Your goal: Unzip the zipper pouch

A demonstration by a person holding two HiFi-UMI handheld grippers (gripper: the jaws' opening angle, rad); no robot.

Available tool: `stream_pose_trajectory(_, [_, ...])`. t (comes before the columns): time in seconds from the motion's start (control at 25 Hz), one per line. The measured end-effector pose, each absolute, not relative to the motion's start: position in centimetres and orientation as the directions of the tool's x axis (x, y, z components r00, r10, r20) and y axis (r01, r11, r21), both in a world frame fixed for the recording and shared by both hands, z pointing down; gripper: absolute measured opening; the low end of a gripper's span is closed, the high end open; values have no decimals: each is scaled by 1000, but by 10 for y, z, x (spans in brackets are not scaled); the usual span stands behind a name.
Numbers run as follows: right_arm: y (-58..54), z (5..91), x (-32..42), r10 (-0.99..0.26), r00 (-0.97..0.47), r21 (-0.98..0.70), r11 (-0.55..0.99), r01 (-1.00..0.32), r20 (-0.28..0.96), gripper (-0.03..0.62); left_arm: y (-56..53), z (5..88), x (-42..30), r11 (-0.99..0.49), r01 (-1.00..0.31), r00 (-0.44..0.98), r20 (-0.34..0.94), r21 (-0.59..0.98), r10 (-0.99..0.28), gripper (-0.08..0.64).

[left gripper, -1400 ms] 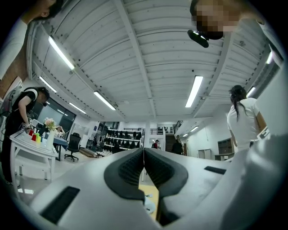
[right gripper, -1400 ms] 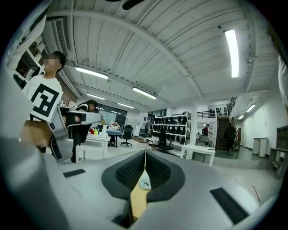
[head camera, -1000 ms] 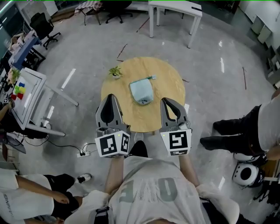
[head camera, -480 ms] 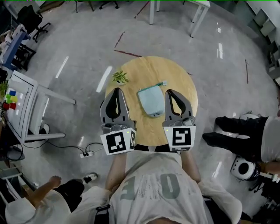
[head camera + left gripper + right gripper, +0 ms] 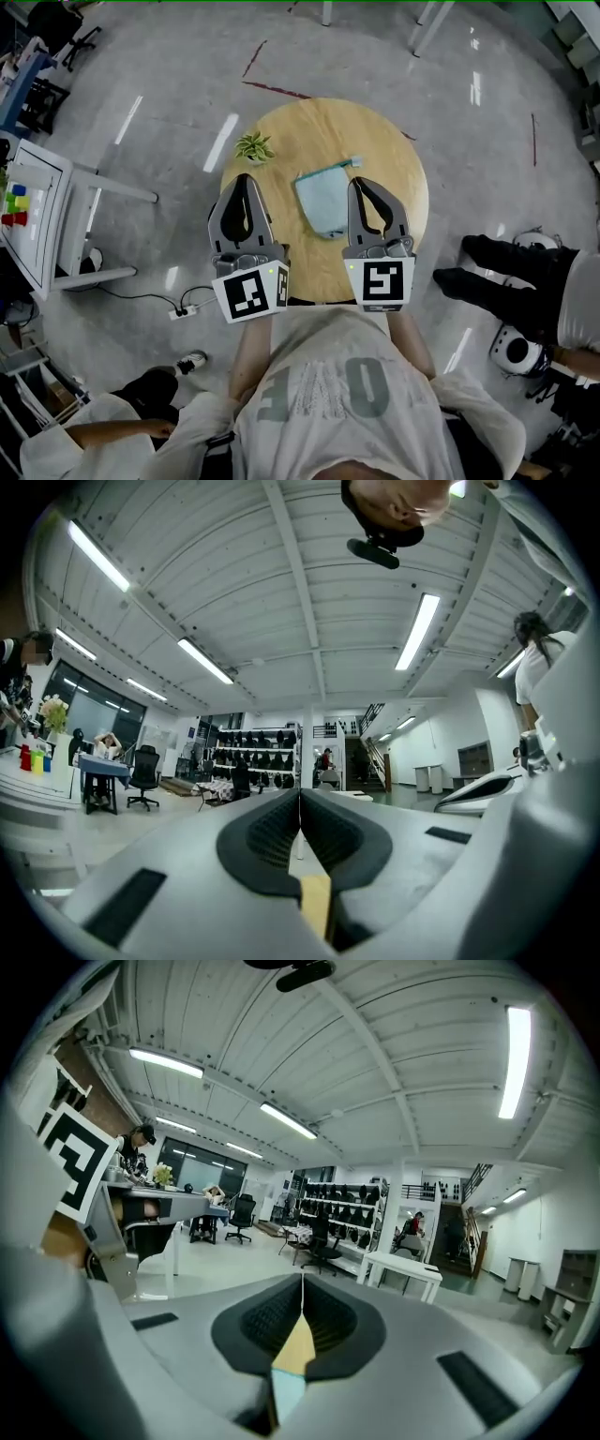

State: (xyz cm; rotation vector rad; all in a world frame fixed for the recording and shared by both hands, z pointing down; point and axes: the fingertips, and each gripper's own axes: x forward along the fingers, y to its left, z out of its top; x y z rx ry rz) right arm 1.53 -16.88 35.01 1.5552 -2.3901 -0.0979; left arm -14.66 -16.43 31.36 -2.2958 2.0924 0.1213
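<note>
Zipper pouch lies flat on the round table, between the two grippers. The right gripper is just beside its right edge and the left gripper is further off. Both jaw pairs are closed on nothing. The pouch's long axis runs near to far, slightly skewed. What I take for the pull tab sits at the far right corner, so I judge the right gripper is better placed for it. Height above the table: cannot tell.
</note>
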Motion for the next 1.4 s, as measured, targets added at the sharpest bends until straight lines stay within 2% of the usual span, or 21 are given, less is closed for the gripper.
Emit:
stream_pose_trajectory(0.24, [-179,359,6,-866,-437,156,480,-863,245,33,-170,313,-155,-66,-997,62,-84,38,-995,27])
stream_pose_trajectory(0.28, [-182,363,0,-849,-458,137,503,-853,264,71,-171,314,-156,-62,-997,59,-84,36,-995,28])
stream_pose_trajectory(0.32, [-185,367,-7,-831,-477,123,525,-842,285,185,-171,315,-157,-59,-998,56,-82,33,-995,26])
stream_pose_trajectory(0.36, [-188,372,-15,-816,-489,118,543,-832,308,247,-172,316,-158,-55,-998,52,-78,32,-996,28])
stream_pose_trajectory(0.48, [-198,398,-38,-789,-474,181,571,-801,391,264,-172,325,-165,-40,-998,38,-60,38,-997,28])
stream_pose_trajectory(0.68, [-214,480,-78,-718,-389,297,628,-719,577,265,-167,346,-189,-3,-999,3,-17,50,-1000,28])
stream_pose_trajectory(0.92, [-225,585,-92,-581,-249,292,679,-674,775,257,-161,379,-236,84,-995,-81,55,53,-995,28])
stream_pose_trajectory(1.0, [-227,608,-90,-539,-198,281,676,-681,819,216,-160,388,-254,114,-992,-110,70,50,-991,28])
stream_pose_trajectory(1.2, [-223,641,-80,-466,-104,264,655,-708,879,159,-154,402,-285,176,-982,-170,99,61,-981,28])
stream_pose_trajectory(1.4, [-226,648,-80,-443,-82,248,635,-731,893,77,-158,403,-289,166,-984,-160,90,70,-983,28])
